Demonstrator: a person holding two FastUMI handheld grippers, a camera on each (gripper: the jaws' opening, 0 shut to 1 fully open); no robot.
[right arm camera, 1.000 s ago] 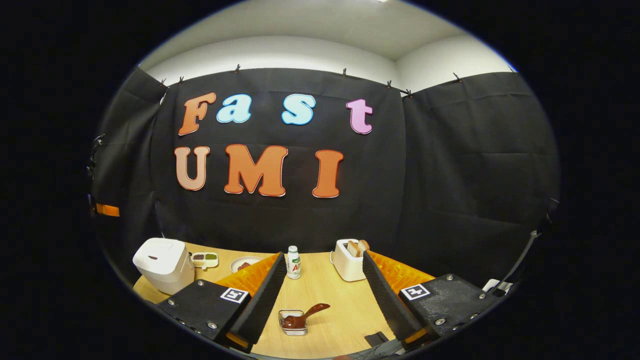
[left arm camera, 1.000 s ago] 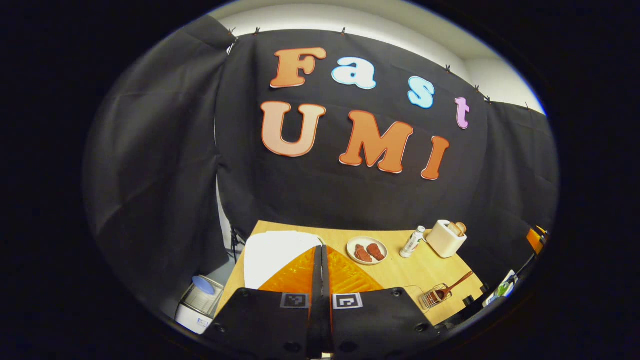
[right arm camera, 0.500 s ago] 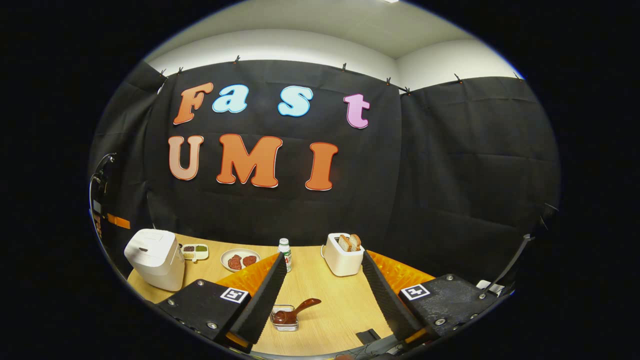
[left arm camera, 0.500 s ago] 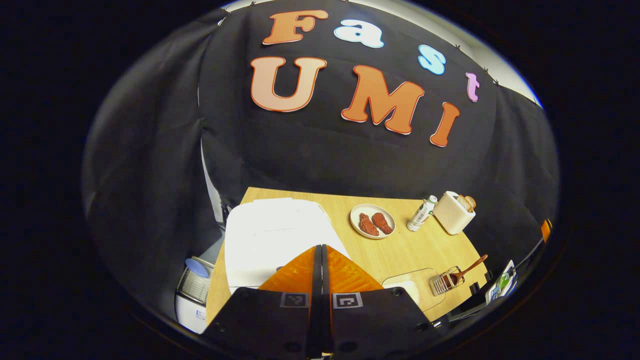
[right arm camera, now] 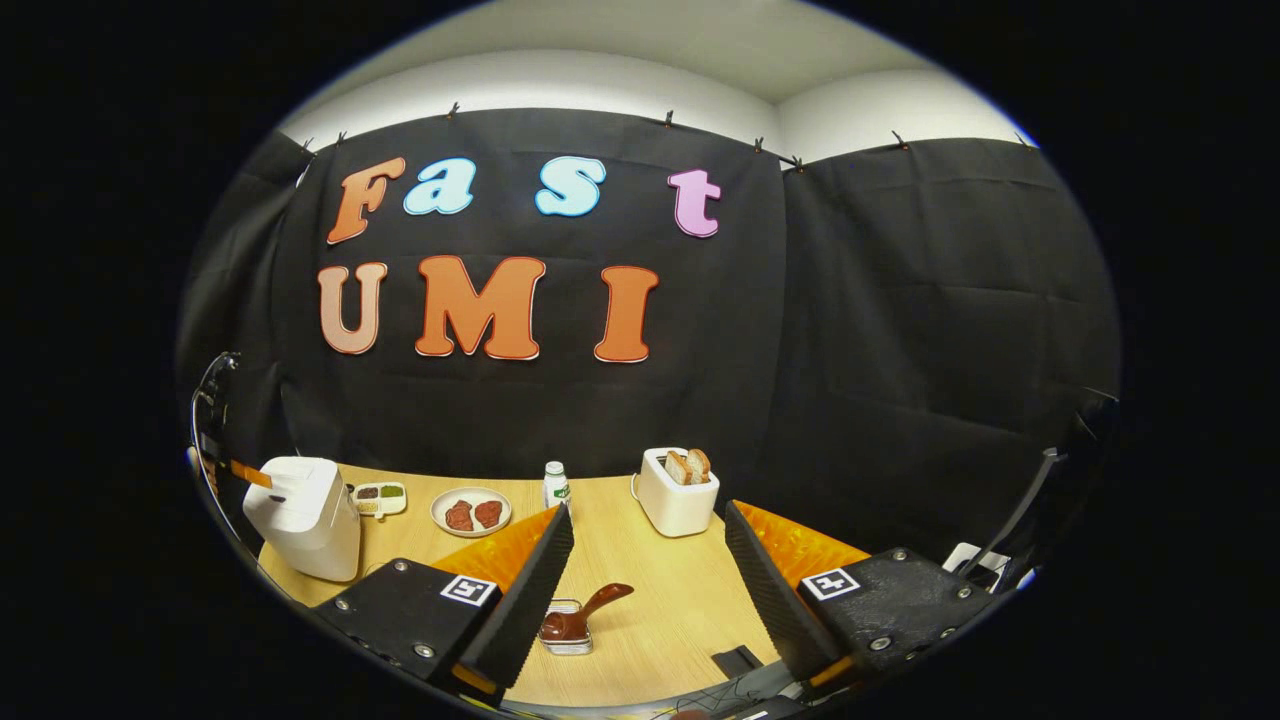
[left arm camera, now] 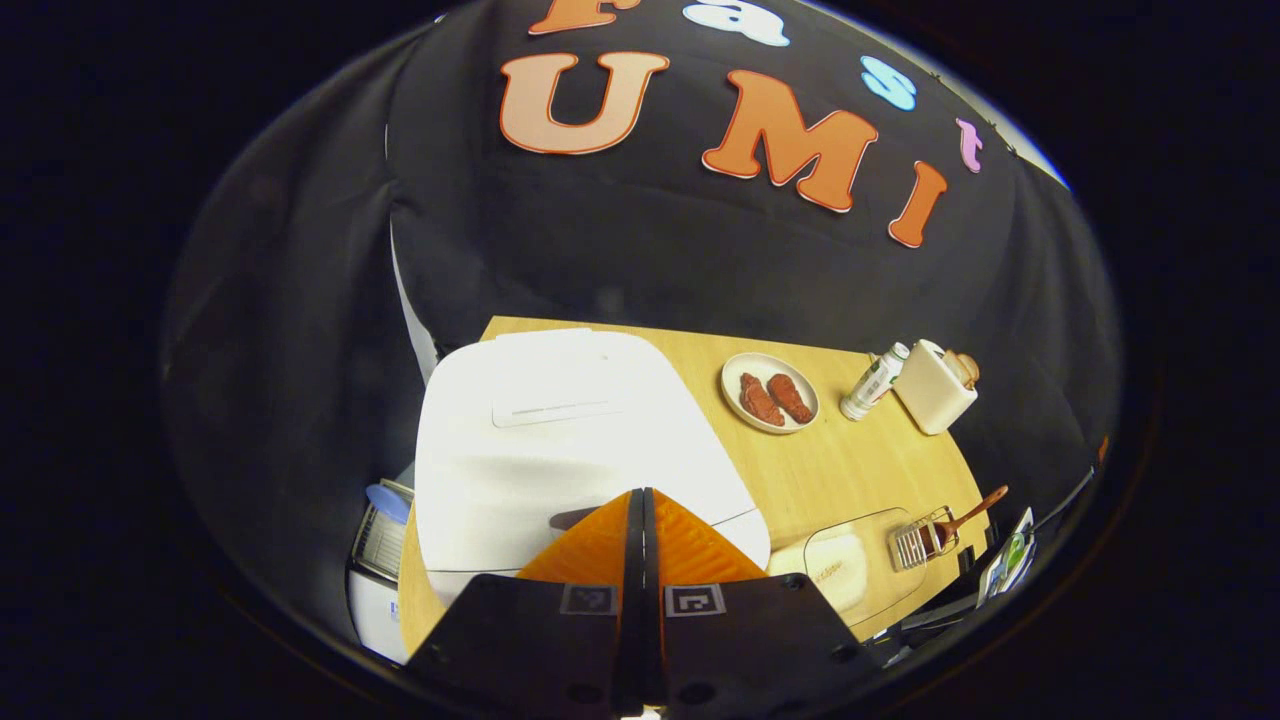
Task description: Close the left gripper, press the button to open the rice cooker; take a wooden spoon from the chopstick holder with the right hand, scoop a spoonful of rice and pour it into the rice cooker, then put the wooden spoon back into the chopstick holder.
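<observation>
The left gripper (left arm camera: 641,505) was pressed shut just above the rice cooker (left arm camera: 560,430) (lid down). The right gripper (right arm camera: 645,525) gaped wide, empty, above the wooden spoon (right arm camera: 585,612) in its chopstick holder (right arm camera: 566,640).

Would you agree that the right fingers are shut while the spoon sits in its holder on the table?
Not quite: the right fingers stand wide apart, as the right gripper view shows. It is the left fingers that are shut. The spoon does sit in its holder on the table.

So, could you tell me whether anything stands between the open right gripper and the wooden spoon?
Nothing visible does. The wooden spoon sits in the chopstick holder just ahead of the right gripper, with bare table around it.
</observation>
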